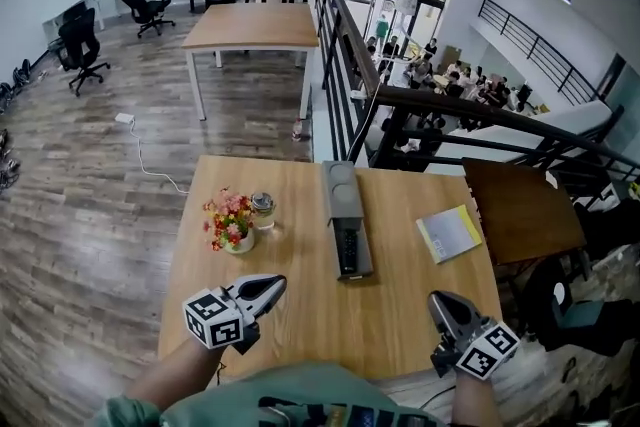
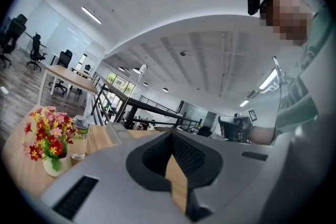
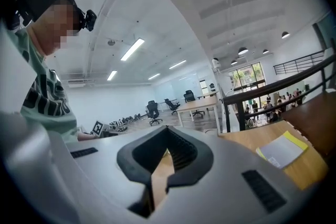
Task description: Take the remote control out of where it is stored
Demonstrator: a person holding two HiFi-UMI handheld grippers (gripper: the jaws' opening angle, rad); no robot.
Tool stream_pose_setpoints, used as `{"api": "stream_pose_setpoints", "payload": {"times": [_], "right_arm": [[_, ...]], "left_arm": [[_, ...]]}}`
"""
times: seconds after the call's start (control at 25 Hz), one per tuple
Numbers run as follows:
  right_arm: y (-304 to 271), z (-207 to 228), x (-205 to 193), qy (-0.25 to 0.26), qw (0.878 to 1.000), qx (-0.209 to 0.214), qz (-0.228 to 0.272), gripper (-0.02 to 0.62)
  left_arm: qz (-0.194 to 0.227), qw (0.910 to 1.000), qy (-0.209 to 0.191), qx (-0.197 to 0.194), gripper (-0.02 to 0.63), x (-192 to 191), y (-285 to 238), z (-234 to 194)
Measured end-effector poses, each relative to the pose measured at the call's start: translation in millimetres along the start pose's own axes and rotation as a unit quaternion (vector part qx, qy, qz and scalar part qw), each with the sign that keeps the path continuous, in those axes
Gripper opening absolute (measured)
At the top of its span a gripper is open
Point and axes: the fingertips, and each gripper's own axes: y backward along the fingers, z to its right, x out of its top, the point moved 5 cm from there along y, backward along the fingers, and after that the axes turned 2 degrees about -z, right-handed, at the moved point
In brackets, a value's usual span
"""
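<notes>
A black remote control (image 1: pixel 347 246) lies in the near end of a long grey holder (image 1: pixel 340 183) at the middle of the wooden table (image 1: pixel 300 315). My left gripper (image 1: pixel 278 283) hovers over the table's near left part, pointing toward the holder, shut and empty. Over the near right part, my right gripper (image 1: pixel 438 299) is also shut with nothing in it. In the left gripper view the closed jaws (image 2: pixel 172 165) show only table wood behind them, and the right gripper (image 2: pixel 233 127) is across from them. The right gripper view (image 3: pixel 165 157) shows the same.
A small pot of flowers (image 1: pixel 230 221) and a glass jar (image 1: pixel 263 210) stand left of the holder. A grey and yellow booklet (image 1: pixel 449 233) lies to its right. A black railing (image 1: pixel 450 120) runs behind the table, and a dark side table (image 1: pixel 522 211) stands at the right.
</notes>
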Motion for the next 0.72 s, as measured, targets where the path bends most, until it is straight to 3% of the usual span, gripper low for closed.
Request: {"api": "stream_pose_setpoints", "payload": {"times": [0.2, 0.36, 0.52, 0.72], "right_arm": [[-24.2, 77.2, 6.2, -0.001, 0.998, 0.061, -0.002, 0.004], [-56.9, 131.9, 17.7, 0.009, 0.991, 0.133, -0.024, 0.003], [-78.2, 164.4, 12.5, 0.014, 0.986, 0.166, -0.023, 0.005], [-90.3, 177.2, -0.2, 0.005, 0.987, 0.159, -0.017, 0.003]], "left_arm": [[0.002, 0.9967, 0.002, 0.082, 0.003, 2.5, -37.7, -5.7], [-0.001, 0.9829, 0.074, 0.169, 0.003, 11.6, -76.7, -5.5], [-0.051, 0.9714, 0.107, 0.206, 0.003, 2.0, -126.3, -16.0], [-0.155, 0.959, 0.11, 0.21, 0.003, -22.7, -204.6, -52.2]]}}
